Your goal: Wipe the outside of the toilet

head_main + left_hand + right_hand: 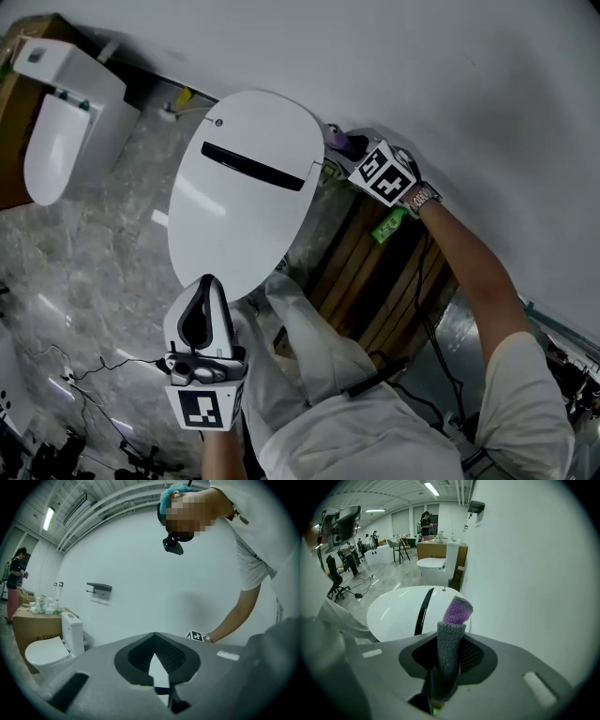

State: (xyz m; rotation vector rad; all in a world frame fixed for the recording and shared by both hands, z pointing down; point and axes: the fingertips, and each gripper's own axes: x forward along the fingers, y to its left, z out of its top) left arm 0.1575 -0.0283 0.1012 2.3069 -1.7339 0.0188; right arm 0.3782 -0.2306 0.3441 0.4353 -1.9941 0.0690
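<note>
While your right hand-held gripper (pixel 352 148) pinches the cloth (pixel 456 612) at the toilet's (pixel 242 202) back, by the wall (pixel 469 75), likely to wipe there, your left hand-held gripper (pixel 207 287) waits closed and empty at the front.

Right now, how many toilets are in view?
2. The near toilet, closed, is at the head view's centre; the far toilet stands by the same wall, at upper left. Others may be hidden.

Even, cool indoor light, ceiling strip lamps (pixel 431 488), fisheye vignette in gripper views, soft floor glare
</note>
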